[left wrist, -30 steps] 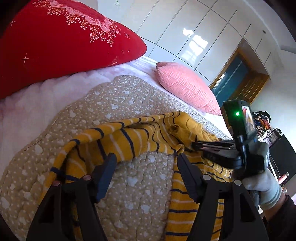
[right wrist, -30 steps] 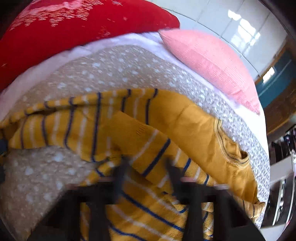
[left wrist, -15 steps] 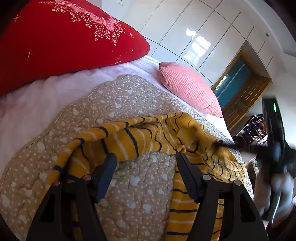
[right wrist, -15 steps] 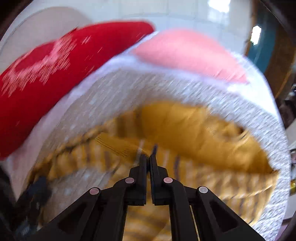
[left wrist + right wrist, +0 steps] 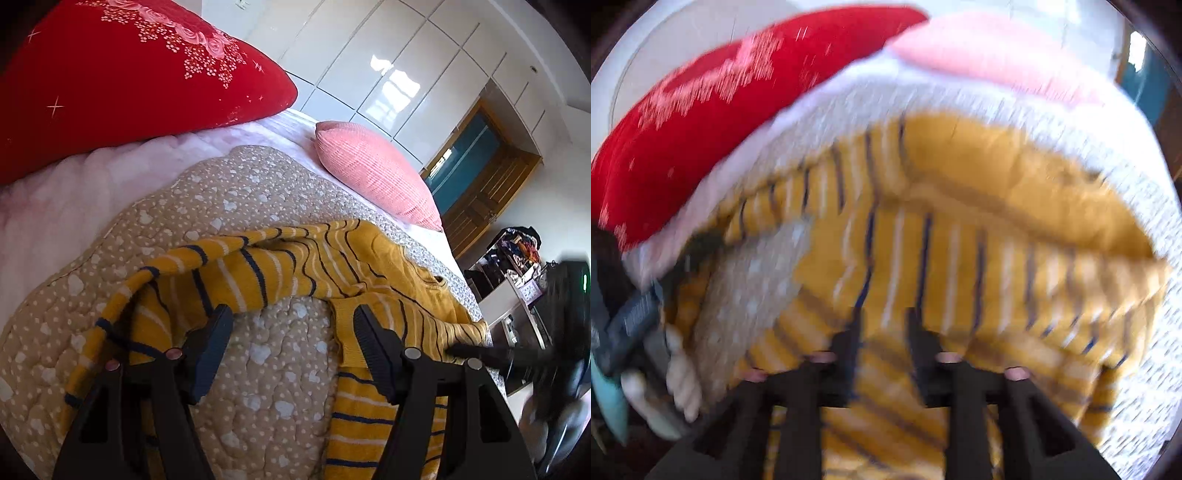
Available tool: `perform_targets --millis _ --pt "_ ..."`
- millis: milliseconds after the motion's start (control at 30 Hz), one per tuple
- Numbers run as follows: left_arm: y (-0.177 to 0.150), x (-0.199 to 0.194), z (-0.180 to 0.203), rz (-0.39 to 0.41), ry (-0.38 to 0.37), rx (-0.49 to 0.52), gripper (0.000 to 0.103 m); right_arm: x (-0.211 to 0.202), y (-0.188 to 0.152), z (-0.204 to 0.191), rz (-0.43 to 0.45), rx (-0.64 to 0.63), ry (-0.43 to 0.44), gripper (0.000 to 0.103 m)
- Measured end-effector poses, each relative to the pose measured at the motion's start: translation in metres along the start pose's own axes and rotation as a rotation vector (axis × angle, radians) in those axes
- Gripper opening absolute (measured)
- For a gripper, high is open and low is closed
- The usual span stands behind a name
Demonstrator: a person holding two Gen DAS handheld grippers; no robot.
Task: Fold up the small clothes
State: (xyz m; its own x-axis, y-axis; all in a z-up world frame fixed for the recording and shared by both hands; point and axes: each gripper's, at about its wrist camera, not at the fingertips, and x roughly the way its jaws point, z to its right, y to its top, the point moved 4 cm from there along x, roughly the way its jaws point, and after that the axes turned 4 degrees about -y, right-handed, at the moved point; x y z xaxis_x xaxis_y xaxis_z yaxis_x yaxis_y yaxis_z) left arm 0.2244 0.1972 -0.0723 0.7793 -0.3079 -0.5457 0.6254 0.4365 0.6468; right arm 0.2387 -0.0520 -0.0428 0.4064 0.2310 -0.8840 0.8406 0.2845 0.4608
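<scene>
A small mustard-yellow sweater (image 5: 280, 273) with navy and white stripes lies rumpled on a beige dotted quilt (image 5: 258, 192); it also shows in the blurred right wrist view (image 5: 923, 251). My left gripper (image 5: 291, 325) is open and empty, low over the quilt between the sweater's sleeve and its body. My right gripper (image 5: 882, 325) is open, its jaws apart over the striped body, holding nothing. It appears blurred at the right of the left wrist view (image 5: 476, 350), near the sweater's right edge.
A large red embroidered pillow (image 5: 129, 74) lies at the back left and a pink pillow (image 5: 376, 173) at the back right. White wardrobe doors (image 5: 399, 66) stand behind the bed. A cluttered shelf (image 5: 517, 258) stands off the bed's right side.
My right gripper, shut half a second ago, has opened and swung down to the sweater's right side. The sleeve it held now lies on the bed. My left gripper stayed put.
</scene>
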Motion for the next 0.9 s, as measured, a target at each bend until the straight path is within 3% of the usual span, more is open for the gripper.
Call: perform_targets --millis 33,100,300,367,433,633,700,800,867,900 --pt "-0.002 0.001 0.002 -0.003 0.002 0.007 0.067 -0.001 0.012 0.002 0.035 0.001 -0.019 0.061" --pt "-0.004 0.003 0.006 -0.008 0.006 0.022 0.067 0.006 0.03 0.001 0.07 -0.016 -0.045 0.061" --pt "-0.008 0.005 0.008 -0.018 0.008 0.036 0.067 0.068 0.051 -0.013 -0.03 -0.144 -0.094 0.06" --pt "-0.007 0.005 0.007 -0.02 0.004 0.031 0.067 0.078 0.046 -0.02 -0.087 -0.189 -0.063 0.029" --pt "-0.007 0.004 0.007 -0.02 0.002 0.03 0.067 0.075 0.042 -0.023 -0.082 -0.218 -0.082 0.015" --pt "-0.006 0.008 0.006 -0.029 0.001 0.033 0.067 0.053 0.077 0.0 0.051 -0.071 -0.121 0.014" --pt "-0.007 0.009 0.006 -0.033 0.005 0.038 0.067 0.058 0.09 0.004 0.05 -0.028 -0.123 0.018" --pt "-0.008 0.011 0.006 -0.037 0.012 0.048 0.067 0.086 0.093 0.001 -0.03 -0.015 -0.119 0.02" --pt "-0.009 0.01 0.006 -0.037 0.012 0.049 0.067 0.08 0.089 0.007 -0.02 0.006 -0.099 0.02" --pt "-0.009 0.01 0.006 -0.036 0.012 0.048 0.067 0.069 0.088 0.016 0.004 0.03 -0.075 0.026"
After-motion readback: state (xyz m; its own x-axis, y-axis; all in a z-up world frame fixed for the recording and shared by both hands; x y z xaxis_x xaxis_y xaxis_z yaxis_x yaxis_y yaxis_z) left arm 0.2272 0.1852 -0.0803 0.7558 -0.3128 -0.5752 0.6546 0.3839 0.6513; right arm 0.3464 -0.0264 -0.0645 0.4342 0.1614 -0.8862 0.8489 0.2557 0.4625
